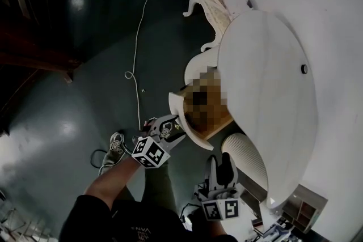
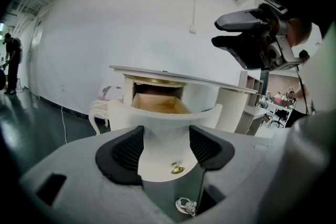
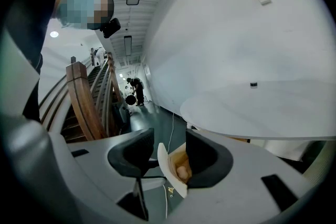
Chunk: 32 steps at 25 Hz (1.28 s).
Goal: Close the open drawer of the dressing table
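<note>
White-painted wood all round on this one. The drawer (image 1: 179, 113) is sticking out from under the dressing table (image 1: 272, 99) and its big smooth oval top. It points toward the near-left in the head view, so its long axis runs straight from the table out at me. Inside is bare tan wood. Outside is a bowed white front panel that flares wider than the box, with a small brass handle (image 2: 177, 168) low in the middle.

My left gripper (image 2: 165, 148) is square on to that front with the claw spread wide. The panel fills the gap between the black ribbed pads, and the handle sits low between them. I can't tell if it's touching the panel or just short of it. Nothing is pinched.

My right gripper (image 3: 167, 157) hangs nearer me, right of the drawer, by the ribbed pedestal (image 1: 245, 157) under the top. Its claw is also spread and holding nothing. Through the gap I only see the drawer's edge farther off.

Room-wise, the dark glossy floor (image 1: 74, 122) left of the drawer is open. A thin white cable (image 1: 138, 48) snakes across it, and a shoe (image 1: 115, 144) lies near my left arm. A carved white stool (image 1: 211, 5) sits at the table's far end, well apart from the drawer.
</note>
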{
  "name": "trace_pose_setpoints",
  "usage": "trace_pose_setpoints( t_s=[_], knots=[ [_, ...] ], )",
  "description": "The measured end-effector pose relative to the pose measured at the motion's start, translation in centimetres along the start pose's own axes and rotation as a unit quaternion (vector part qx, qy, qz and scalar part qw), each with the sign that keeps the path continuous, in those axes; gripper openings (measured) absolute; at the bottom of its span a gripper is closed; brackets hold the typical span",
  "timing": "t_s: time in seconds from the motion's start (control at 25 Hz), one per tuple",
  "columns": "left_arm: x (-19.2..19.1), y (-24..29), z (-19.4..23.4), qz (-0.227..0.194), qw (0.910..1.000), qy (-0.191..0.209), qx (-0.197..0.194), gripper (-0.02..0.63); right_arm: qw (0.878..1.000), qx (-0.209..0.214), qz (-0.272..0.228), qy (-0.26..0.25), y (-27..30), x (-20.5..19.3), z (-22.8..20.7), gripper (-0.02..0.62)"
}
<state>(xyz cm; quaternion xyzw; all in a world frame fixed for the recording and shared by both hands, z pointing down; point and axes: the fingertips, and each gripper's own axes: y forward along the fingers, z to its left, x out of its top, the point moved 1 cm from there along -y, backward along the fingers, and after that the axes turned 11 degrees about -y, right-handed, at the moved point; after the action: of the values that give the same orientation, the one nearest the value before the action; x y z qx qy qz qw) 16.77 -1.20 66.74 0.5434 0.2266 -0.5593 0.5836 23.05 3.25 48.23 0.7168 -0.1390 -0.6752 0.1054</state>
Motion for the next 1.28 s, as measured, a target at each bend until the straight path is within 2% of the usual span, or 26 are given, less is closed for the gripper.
trace_pose_setpoints(
  t_s=[0.4,0.56,1.0,1.28],
  knots=[
    [2.1,3.7,0.5,-0.016,0.9999,0.004,-0.001,0.268,1.0,0.015,-0.011,-0.014,1.9,1.9,-1.1,0.192],
    [3.1,5.3,0.7,-0.023,0.9997,0.005,-0.003,0.268,0.999,0.018,0.003,-0.028,2.2,1.7,-2.1,0.192],
    [5.4,9.7,1.5,-0.04,0.9992,0.005,-0.007,0.268,0.999,0.029,0.0,-0.032,4.4,3.0,-4.7,0.19],
    [6.7,12.0,2.0,-0.051,0.9986,0.005,-0.009,0.27,0.998,0.05,-0.015,-0.038,6.5,4.7,-5.4,0.189]
  ],
)
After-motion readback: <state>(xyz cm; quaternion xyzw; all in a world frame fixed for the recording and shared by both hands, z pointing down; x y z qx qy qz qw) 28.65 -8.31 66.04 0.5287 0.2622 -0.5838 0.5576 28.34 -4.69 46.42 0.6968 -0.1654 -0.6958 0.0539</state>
